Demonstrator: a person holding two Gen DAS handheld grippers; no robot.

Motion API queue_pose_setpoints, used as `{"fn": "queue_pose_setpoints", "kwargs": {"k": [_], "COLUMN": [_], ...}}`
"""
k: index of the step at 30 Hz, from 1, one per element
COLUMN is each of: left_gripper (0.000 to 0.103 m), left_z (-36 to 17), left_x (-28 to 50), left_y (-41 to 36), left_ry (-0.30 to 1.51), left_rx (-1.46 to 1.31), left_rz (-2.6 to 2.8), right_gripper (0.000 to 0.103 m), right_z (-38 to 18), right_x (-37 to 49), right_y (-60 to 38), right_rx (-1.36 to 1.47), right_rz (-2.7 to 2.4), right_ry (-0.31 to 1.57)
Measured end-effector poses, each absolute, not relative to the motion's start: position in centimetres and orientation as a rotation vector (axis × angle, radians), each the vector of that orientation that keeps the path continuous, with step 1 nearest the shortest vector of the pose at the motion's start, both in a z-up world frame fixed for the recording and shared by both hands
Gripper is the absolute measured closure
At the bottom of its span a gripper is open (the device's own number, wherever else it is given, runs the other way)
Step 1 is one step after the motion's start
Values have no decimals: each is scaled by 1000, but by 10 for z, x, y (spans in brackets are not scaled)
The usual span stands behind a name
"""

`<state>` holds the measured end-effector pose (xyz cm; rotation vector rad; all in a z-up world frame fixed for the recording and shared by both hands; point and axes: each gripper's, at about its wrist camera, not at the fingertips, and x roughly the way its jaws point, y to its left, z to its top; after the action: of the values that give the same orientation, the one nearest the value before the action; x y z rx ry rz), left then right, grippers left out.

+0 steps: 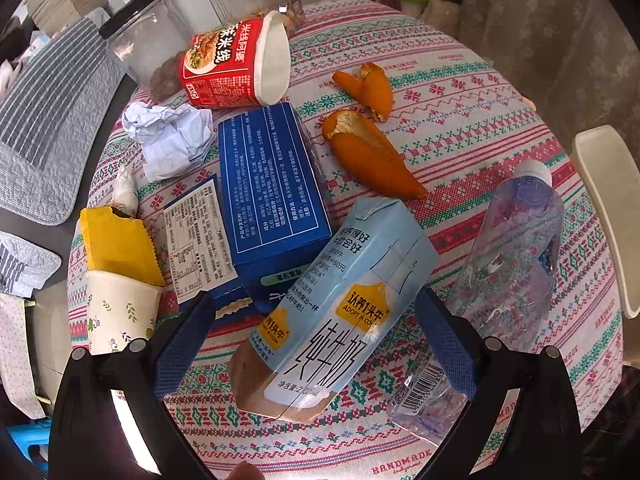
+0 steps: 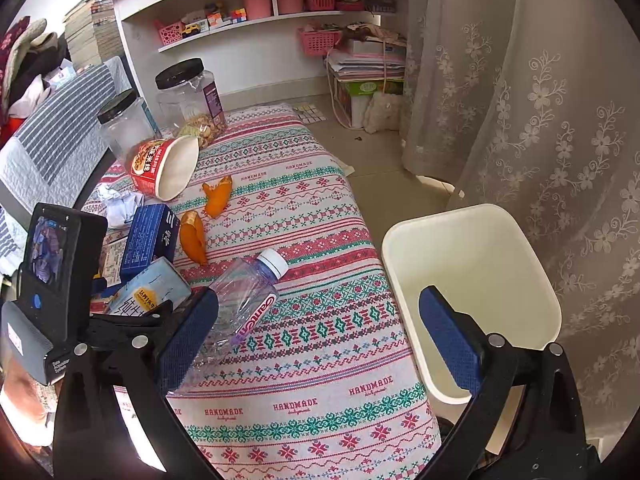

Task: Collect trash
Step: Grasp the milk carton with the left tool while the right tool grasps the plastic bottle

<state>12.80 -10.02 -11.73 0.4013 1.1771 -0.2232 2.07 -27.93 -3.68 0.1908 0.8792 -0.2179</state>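
Observation:
A light-blue milk carton (image 1: 340, 312) lies on the patterned tablecloth (image 1: 460, 92) between the fingers of my open left gripper (image 1: 316, 340); I cannot tell if the pads touch it. Right of it lies a clear plastic bottle (image 1: 508, 264). Behind are a blue box (image 1: 272, 192), two orange peels (image 1: 368, 152), a tipped red noodle cup (image 1: 236, 64), crumpled paper (image 1: 168, 140) and a paper cup (image 1: 120, 312) holding a yellow wrapper (image 1: 116, 248). My right gripper (image 2: 320, 340) hangs open and empty over the table's near edge, between the bottle (image 2: 244, 304) and a white bin (image 2: 480, 264).
Two black-lidded clear jars (image 2: 188, 96) stand at the table's far end. A striped cushion (image 2: 52, 148) is on the left. A lace curtain (image 2: 540, 120) hangs behind the bin, and white shelves (image 2: 260, 20) with pink baskets line the far wall.

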Motion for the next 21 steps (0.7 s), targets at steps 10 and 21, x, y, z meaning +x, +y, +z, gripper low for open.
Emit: {"fn": "queue_pose_setpoints", "kwargs": {"k": [10,21], "left_gripper": [69,68], "left_z": [-113,-56], "left_x": [103,56], "left_y": [-84,-41], "left_ry": [1146,979], "left_rx": [254,59], "left_rz": [-209,-126], "right_gripper": [7,7], "right_z": [-53,-92], "right_x": [30,56], "right_y": [-276,-260], "right_rx": [205,313], "right_rz": [-225,-249], "right_ry": [946,1068]}}
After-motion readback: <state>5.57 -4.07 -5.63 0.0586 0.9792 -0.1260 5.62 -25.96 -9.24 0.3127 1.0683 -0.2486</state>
